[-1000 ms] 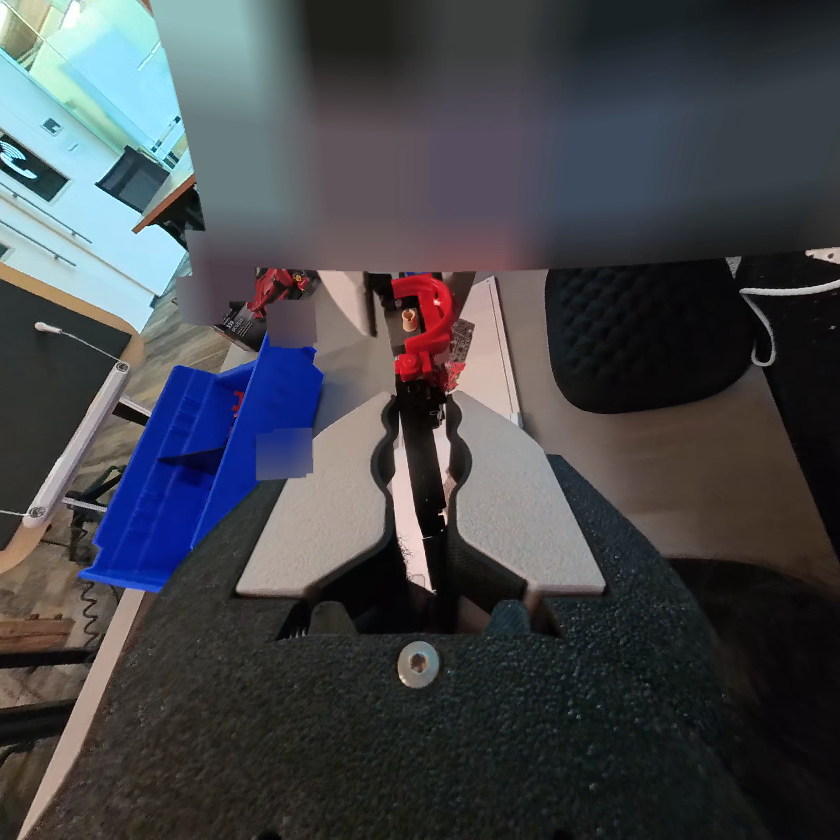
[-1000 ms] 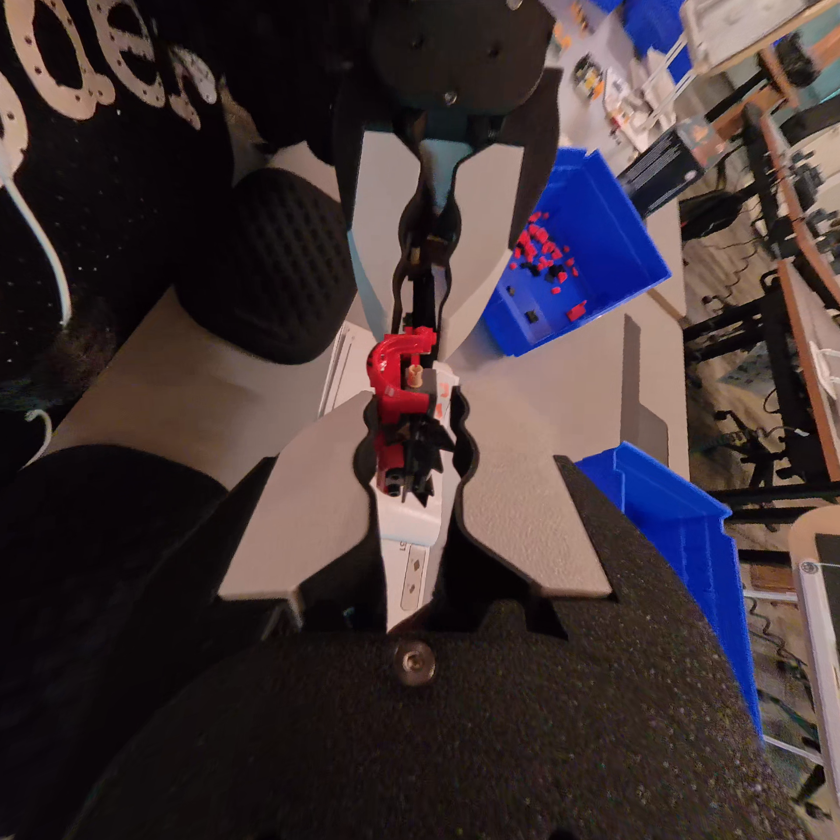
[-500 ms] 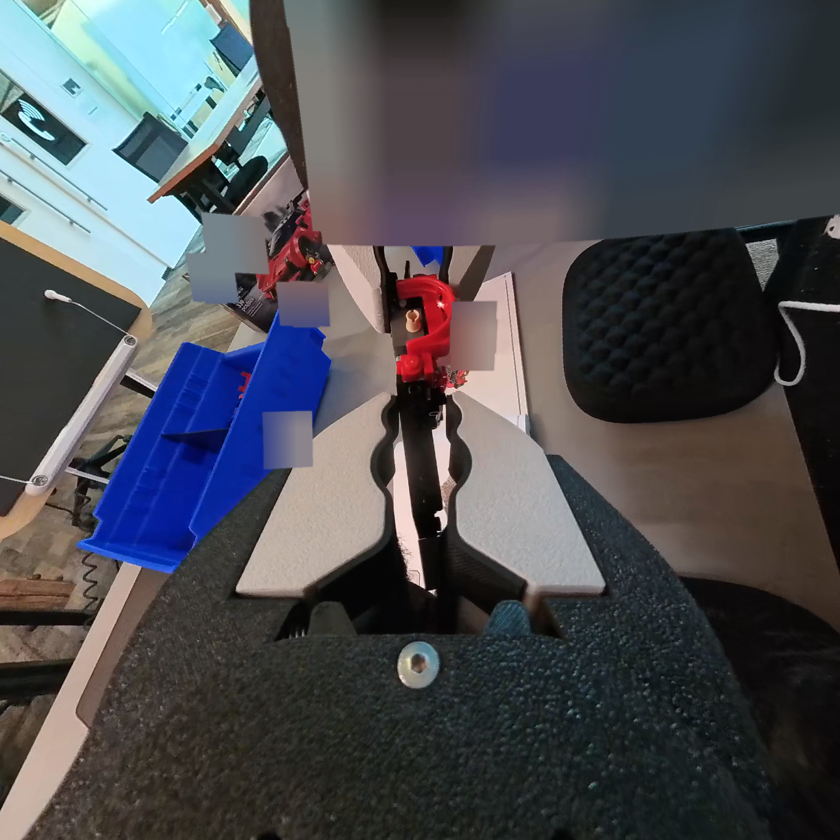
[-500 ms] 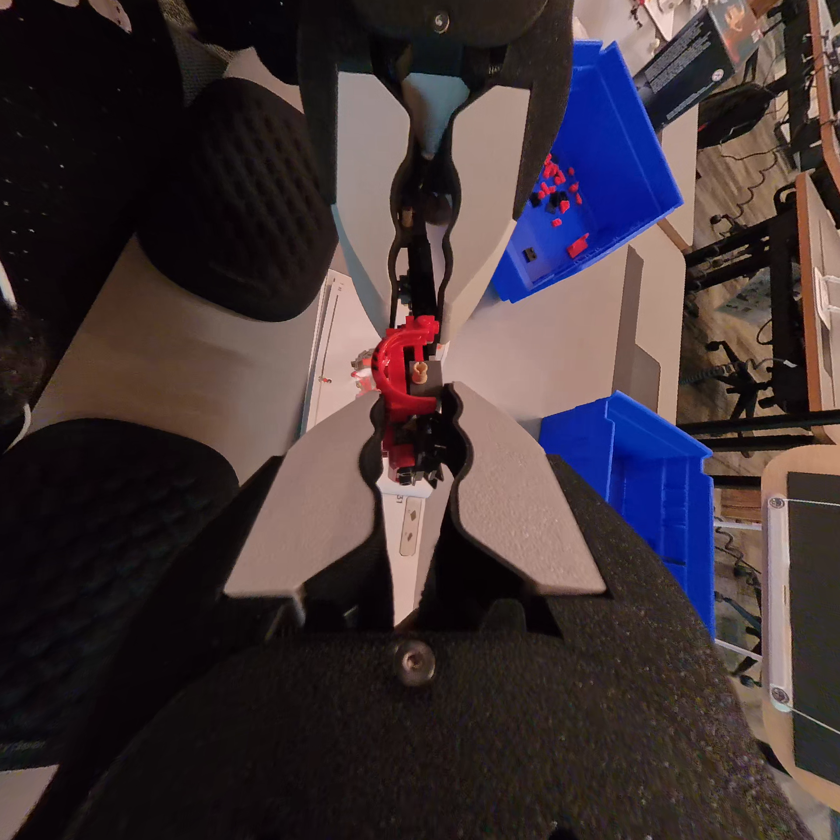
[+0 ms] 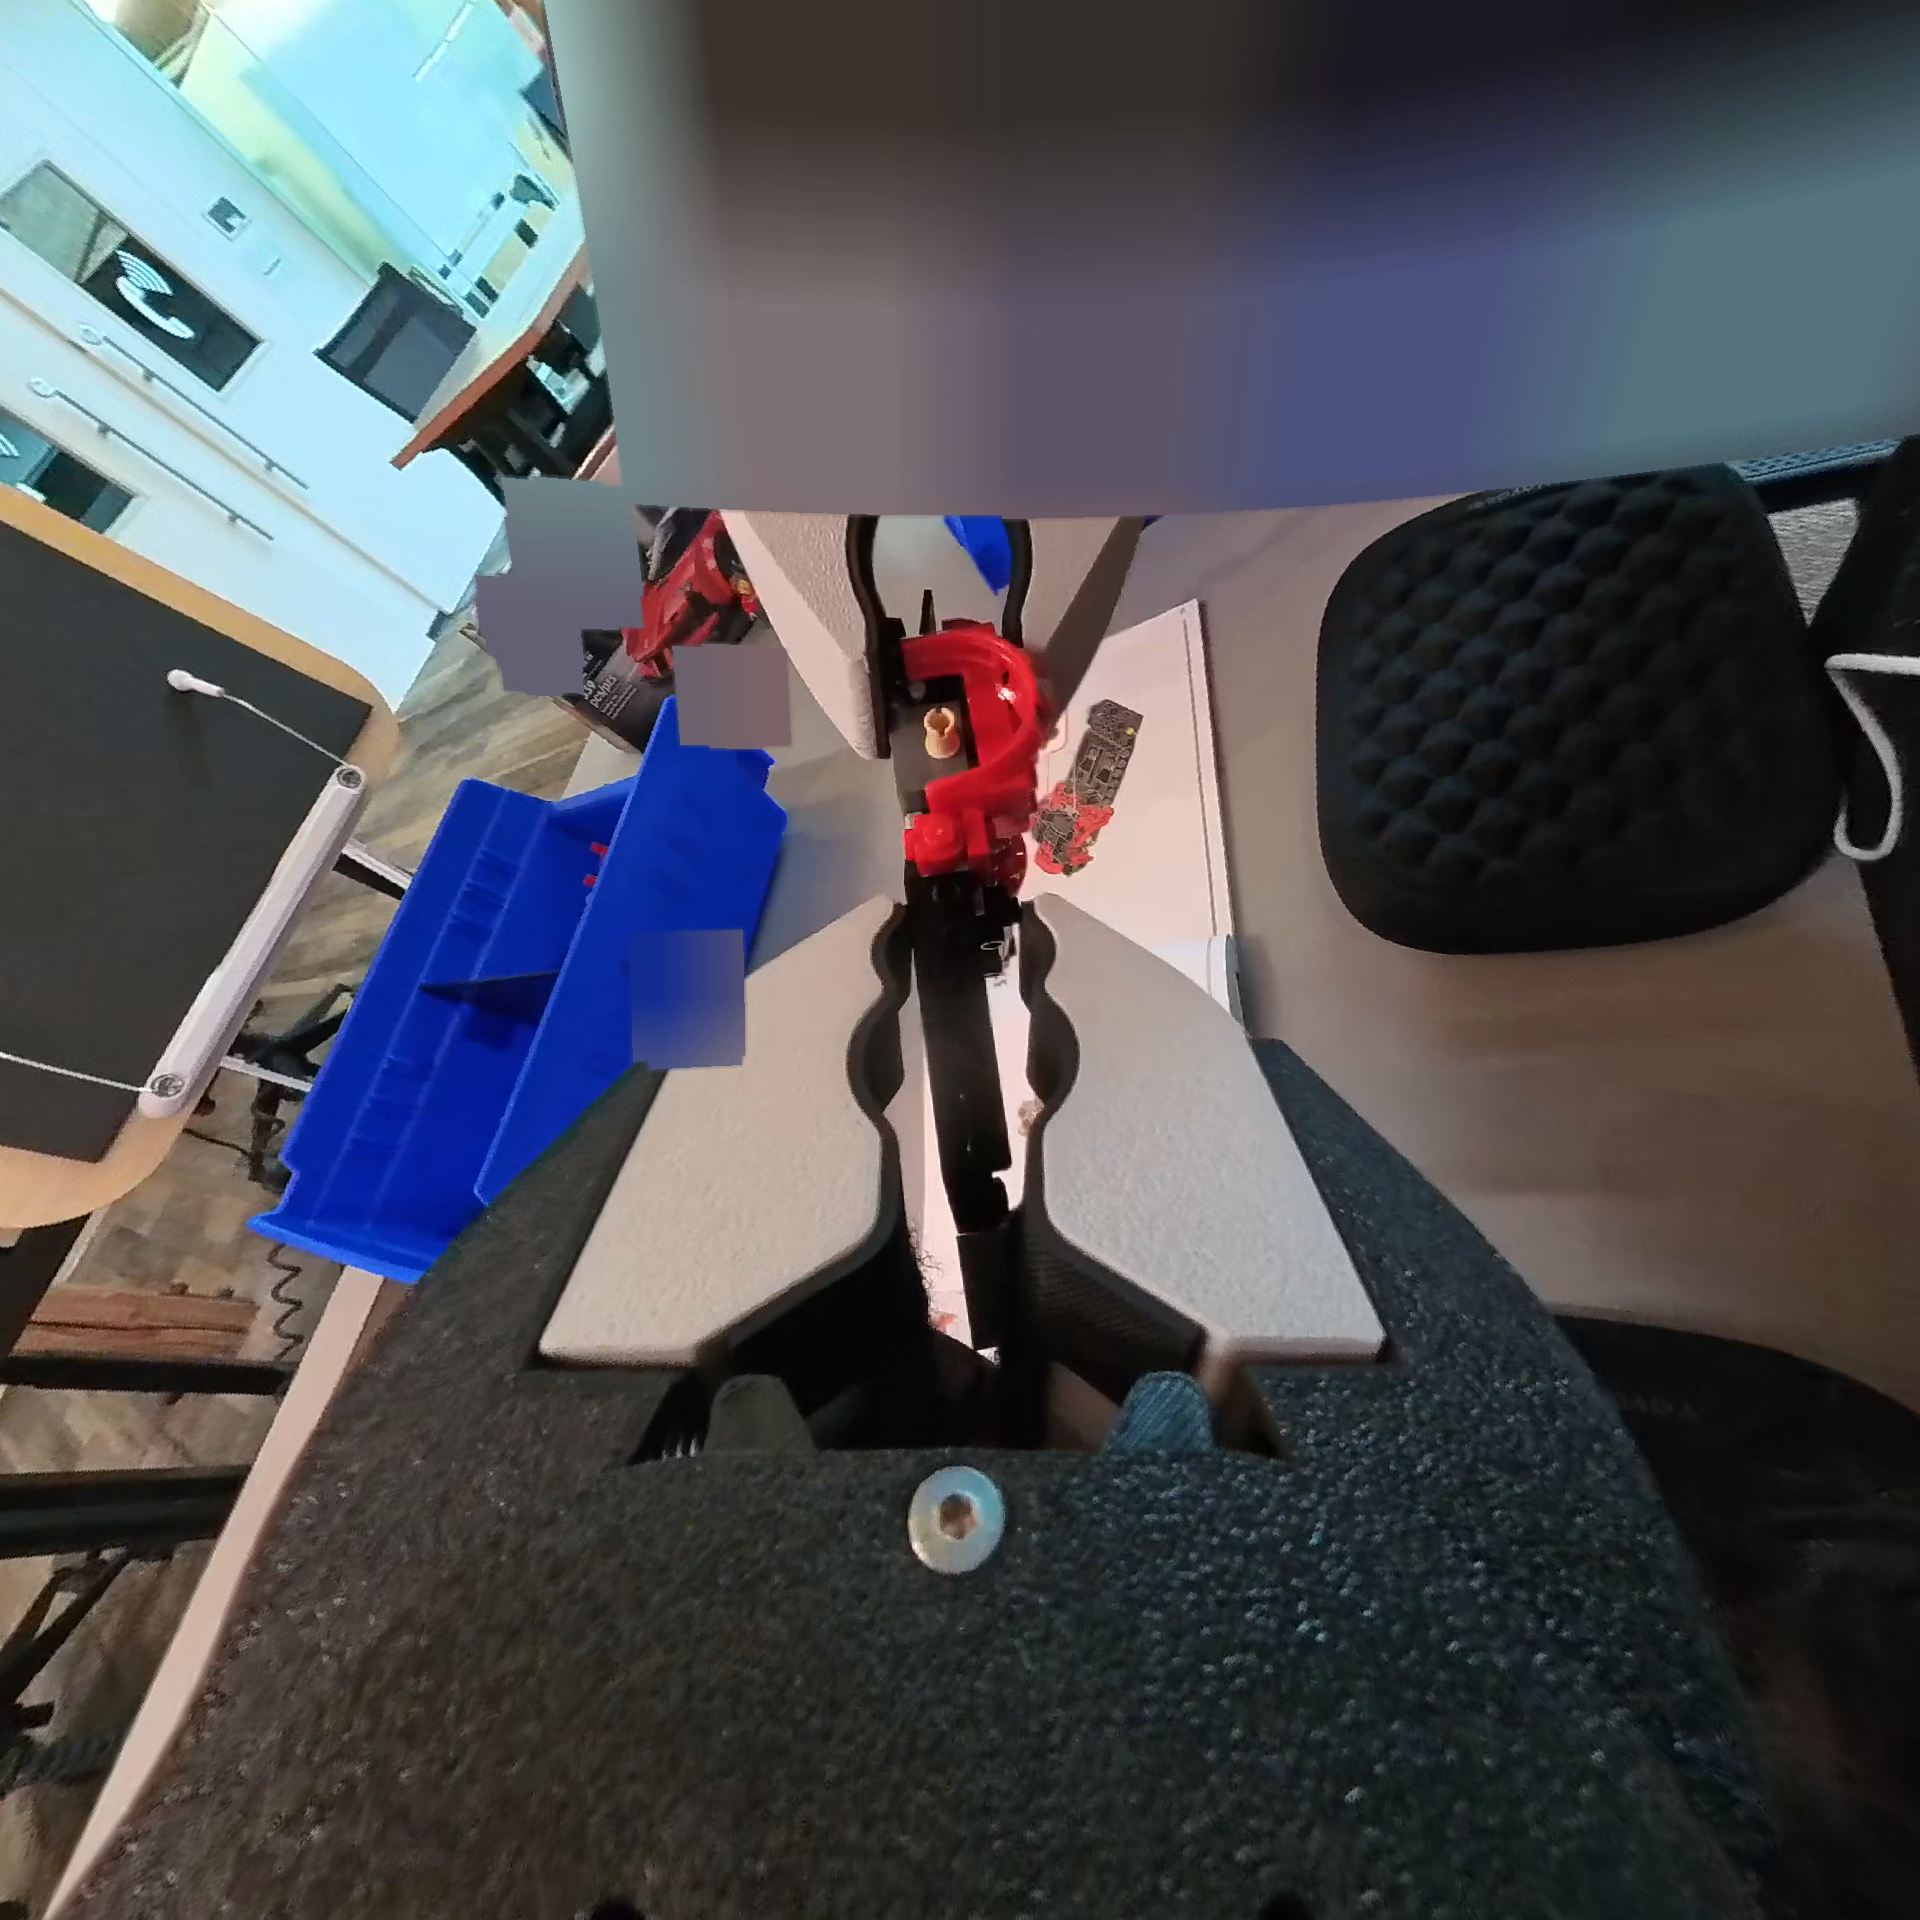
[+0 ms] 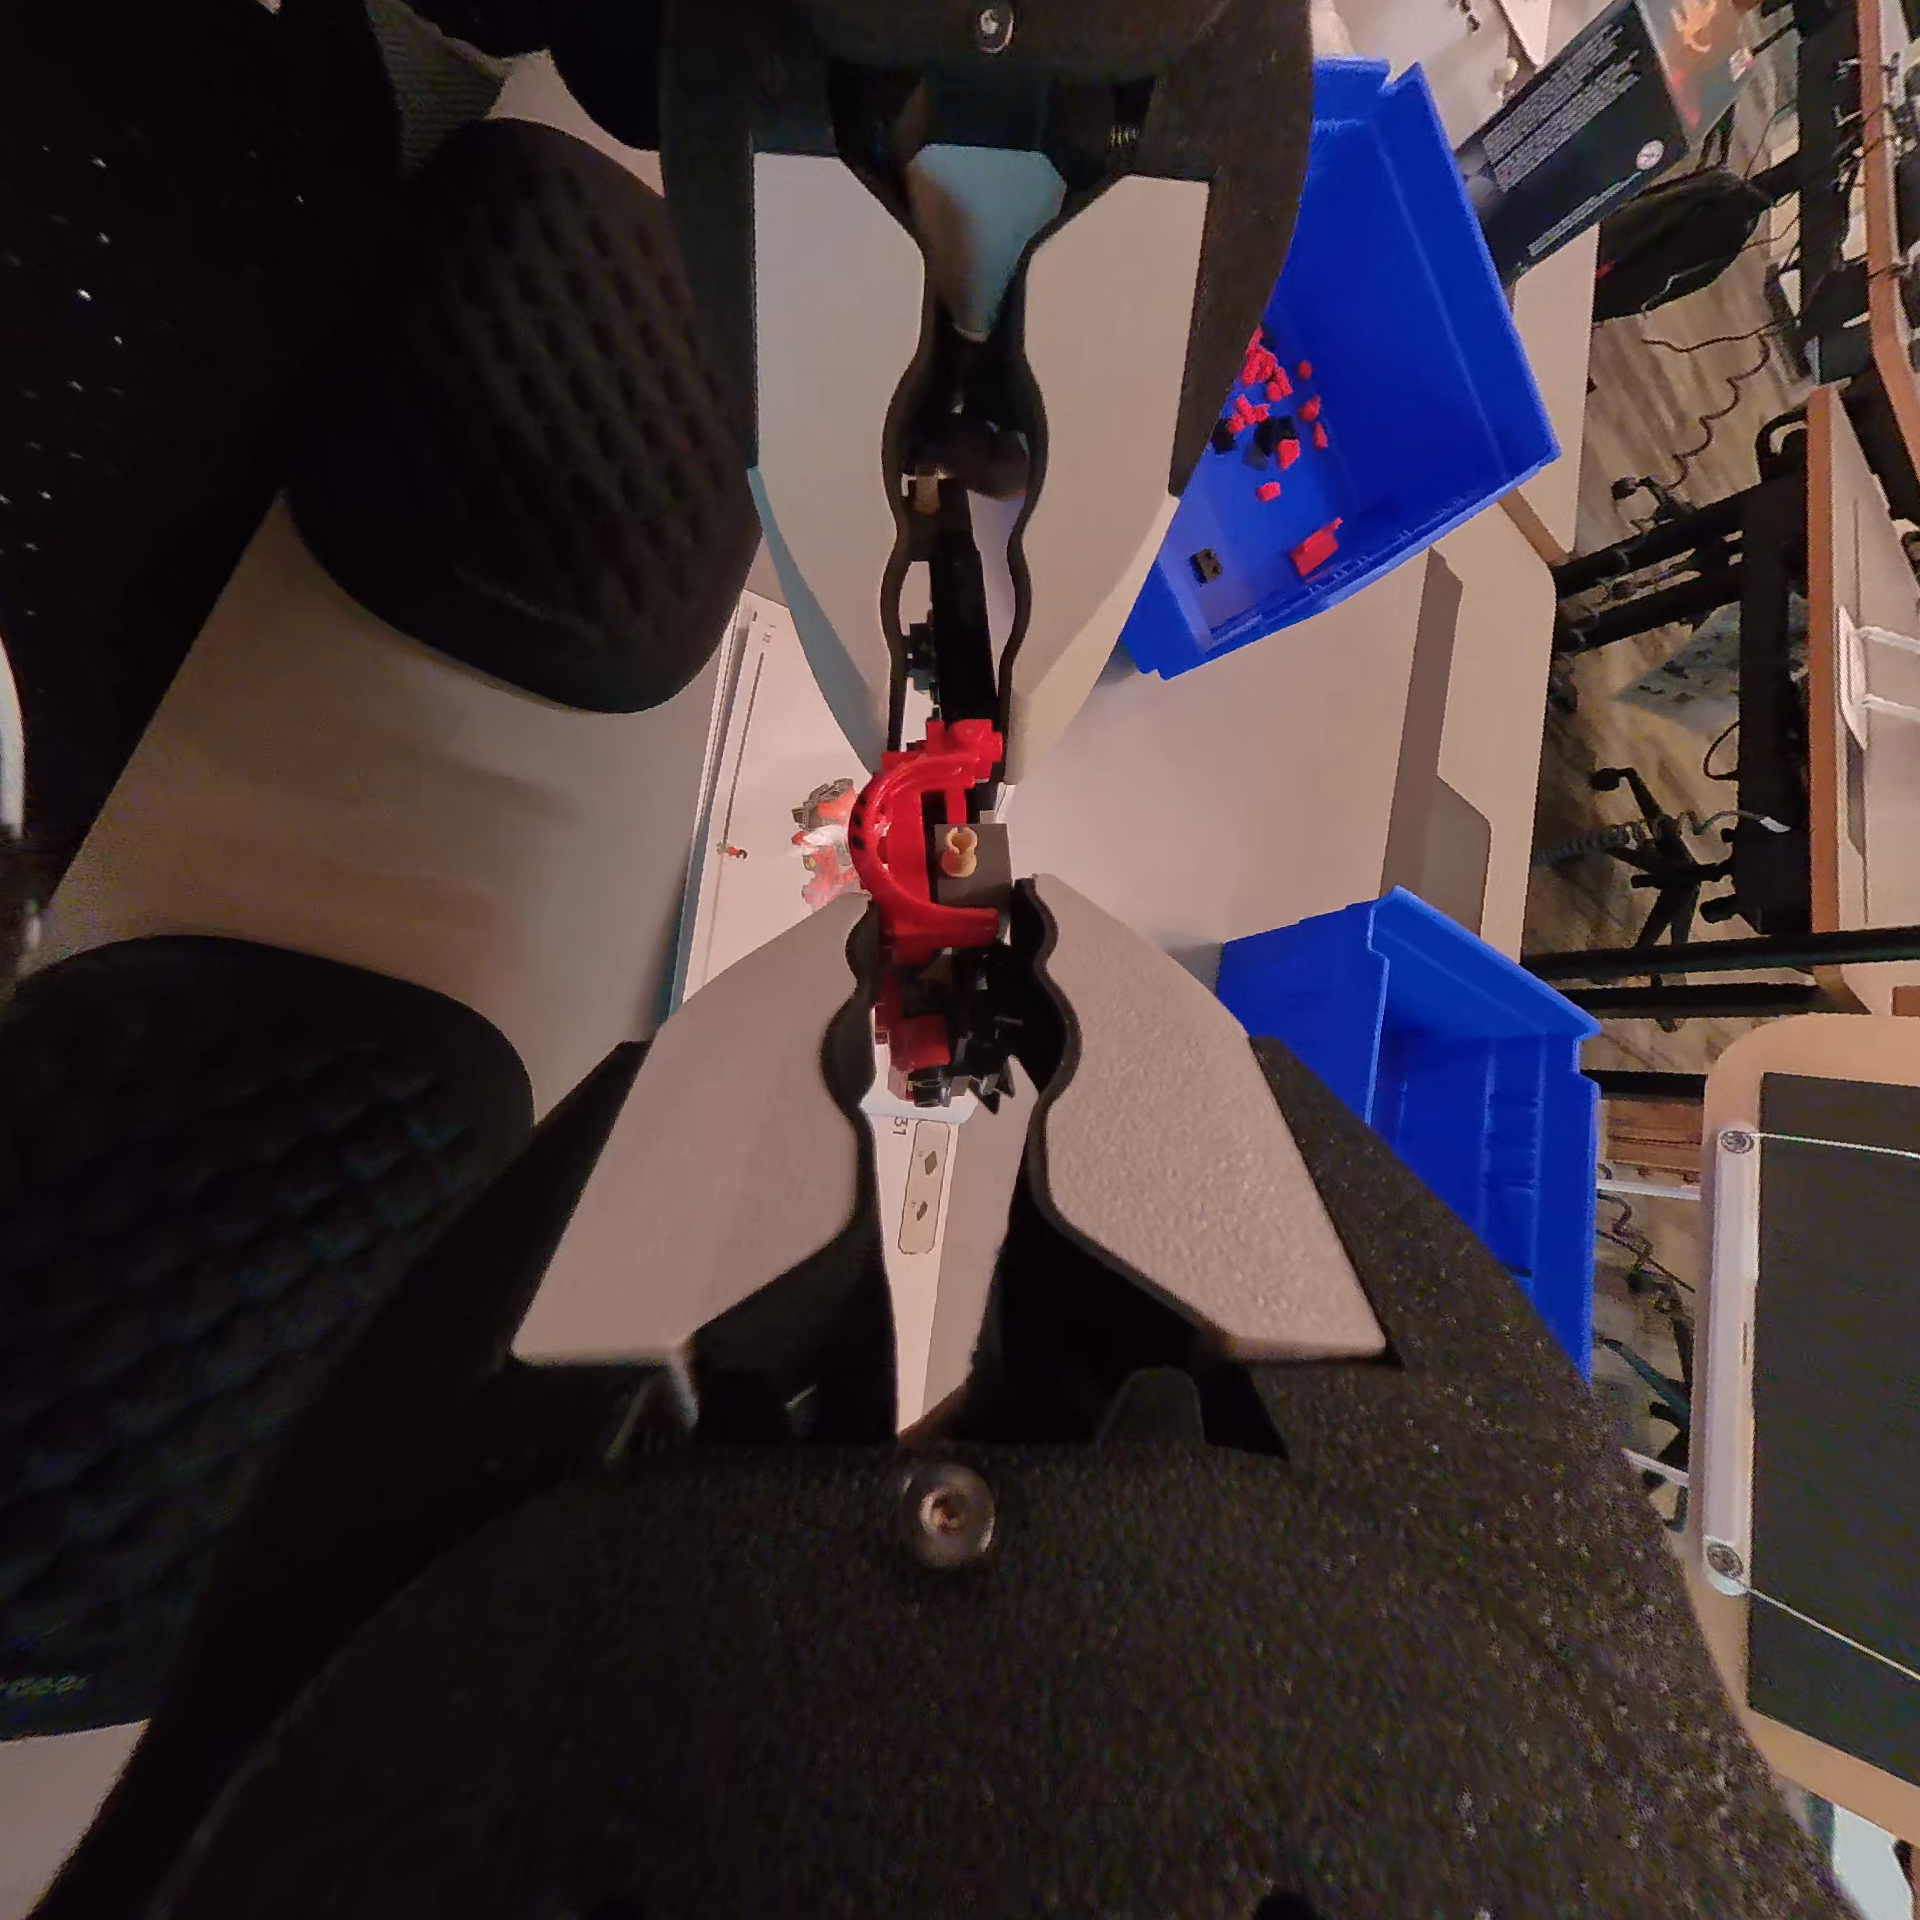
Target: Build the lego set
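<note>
Mating step in hand: left gripper clenched on black lego beam; right gripper grasping red-and-black arched lego assembly, tip to tip. Next: press squarely together.

Glossy plastic lego model, matt fingers

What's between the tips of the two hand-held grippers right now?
The red and black lego assembly bridges the gap from the right hand-held gripper to the left hand-held gripper, which both clamp it; the right wrist view shows this.
</note>
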`<state>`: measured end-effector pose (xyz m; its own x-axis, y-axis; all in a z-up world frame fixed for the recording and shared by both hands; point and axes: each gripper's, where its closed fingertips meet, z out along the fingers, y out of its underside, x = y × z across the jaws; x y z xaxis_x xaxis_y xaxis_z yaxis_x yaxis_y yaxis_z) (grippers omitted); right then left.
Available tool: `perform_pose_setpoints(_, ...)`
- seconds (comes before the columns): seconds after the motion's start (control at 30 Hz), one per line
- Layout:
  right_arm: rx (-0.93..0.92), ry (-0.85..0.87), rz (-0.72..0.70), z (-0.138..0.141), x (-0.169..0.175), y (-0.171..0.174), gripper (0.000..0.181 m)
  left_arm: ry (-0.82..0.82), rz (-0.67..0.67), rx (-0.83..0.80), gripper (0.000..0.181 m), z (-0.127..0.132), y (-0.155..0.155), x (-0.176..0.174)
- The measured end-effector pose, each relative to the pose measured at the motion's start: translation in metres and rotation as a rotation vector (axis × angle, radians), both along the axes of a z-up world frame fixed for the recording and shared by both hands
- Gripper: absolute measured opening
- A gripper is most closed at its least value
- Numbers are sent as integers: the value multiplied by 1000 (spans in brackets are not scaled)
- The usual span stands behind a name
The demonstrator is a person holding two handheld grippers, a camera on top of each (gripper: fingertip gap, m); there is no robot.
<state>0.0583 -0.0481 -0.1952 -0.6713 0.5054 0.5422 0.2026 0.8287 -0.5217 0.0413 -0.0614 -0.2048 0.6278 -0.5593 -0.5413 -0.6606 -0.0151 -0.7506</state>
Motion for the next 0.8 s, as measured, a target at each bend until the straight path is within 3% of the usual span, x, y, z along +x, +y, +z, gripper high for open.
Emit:
perform_pose_setpoints(0.03, 11, 5, -3, 1, 0, 0, 23, 1, 0, 7, 19, 0, 0, 0)
perform_pose_setpoints(0.13, 54, 33, -9, 2, -1, 1, 23, -11, -5, 16, 20, 2, 1, -1)
perform_pose_setpoints(0.33, 74, 17, -20, -6, -1, 9, 21, -27, 0, 54, 40, 10, 2, -6)
perform_pose_setpoints(0.47, 24, 24, -32, -14, -4, 13, 21, -18, -14, 22, 43, -4, 6, -1)
perform_pose_setpoints(0.67, 5, 50, -75, -25, -7, 20, 21, 59, 81, 123, 71, -6, 23, -2)
perform_pose_setpoints(0.8, -7, 58, -71, -25, -7, 17, 21, 176, 108, 159, 64, -16, 34, -6)
